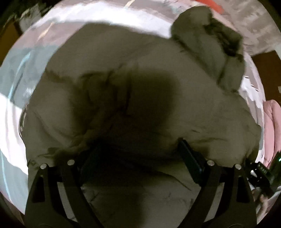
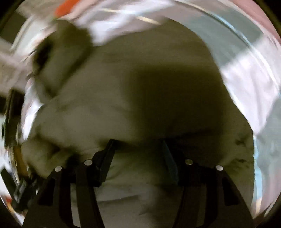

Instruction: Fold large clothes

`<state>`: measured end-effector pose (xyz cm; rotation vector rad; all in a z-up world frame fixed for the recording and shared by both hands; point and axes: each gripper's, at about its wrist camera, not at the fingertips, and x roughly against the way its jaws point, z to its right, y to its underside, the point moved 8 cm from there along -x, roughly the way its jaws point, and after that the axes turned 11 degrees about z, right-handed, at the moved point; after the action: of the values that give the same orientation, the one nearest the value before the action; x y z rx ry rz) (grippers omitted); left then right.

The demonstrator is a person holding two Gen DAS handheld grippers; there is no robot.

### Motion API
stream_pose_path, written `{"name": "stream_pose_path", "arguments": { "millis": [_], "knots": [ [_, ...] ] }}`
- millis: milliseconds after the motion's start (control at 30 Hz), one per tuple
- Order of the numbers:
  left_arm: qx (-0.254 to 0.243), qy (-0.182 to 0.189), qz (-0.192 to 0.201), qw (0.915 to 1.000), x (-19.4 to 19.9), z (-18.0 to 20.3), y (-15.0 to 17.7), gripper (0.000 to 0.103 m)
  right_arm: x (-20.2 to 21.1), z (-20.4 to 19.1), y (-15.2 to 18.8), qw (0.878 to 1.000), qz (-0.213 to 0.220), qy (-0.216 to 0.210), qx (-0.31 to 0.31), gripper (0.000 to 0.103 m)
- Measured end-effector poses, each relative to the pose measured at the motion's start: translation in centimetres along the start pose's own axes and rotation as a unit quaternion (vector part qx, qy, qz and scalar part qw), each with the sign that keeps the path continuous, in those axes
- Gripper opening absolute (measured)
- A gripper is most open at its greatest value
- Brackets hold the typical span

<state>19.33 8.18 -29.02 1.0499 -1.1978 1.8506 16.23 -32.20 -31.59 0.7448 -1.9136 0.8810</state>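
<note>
A large olive-green padded jacket (image 1: 133, 84) lies bunched on a bed and fills most of both views; it also shows in the right wrist view (image 2: 123, 98), blurred. Its hood or sleeve (image 1: 210, 43) sticks out at the far right. My left gripper (image 1: 135, 149) hovers just above the jacket with its jaws wide apart and nothing between them. My right gripper (image 2: 138, 149) is likewise over the jacket with jaws apart and empty. The other gripper's body (image 1: 261, 173) shows at the lower right of the left wrist view.
The bed sheet (image 1: 15, 112) is white with pale blue and grey patches and surrounds the jacket. A pink garment (image 1: 272, 126) lies at the right edge. An orange-red item (image 2: 65, 7) lies at the far side of the bed. Dark floor (image 1: 267, 70) shows beyond the bed.
</note>
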Motion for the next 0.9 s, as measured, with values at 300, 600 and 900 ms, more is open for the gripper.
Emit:
{"name": "stream_pose_path", "arguments": {
  "millis": [300,600,900],
  "knots": [
    [0.013,0.027,0.065,0.9974,3.9,1.0,-2.1,0.090,2.8,-1.3,-1.3,1.000,-0.001,-0.012,-0.006,0.061],
    [-0.033,-0.085,-0.030,0.9954,0.7,-4.1,0.7,0.097,1.3,4.1,1.7,0.998,-0.029,0.050,0.012,0.068],
    [-0.187,0.017,-0.051,0.9808,7.5,2.4,7.3,0.097,7.4,-8.3,13.6,0.942,-0.063,-0.066,0.323,0.069]
  ]
}}
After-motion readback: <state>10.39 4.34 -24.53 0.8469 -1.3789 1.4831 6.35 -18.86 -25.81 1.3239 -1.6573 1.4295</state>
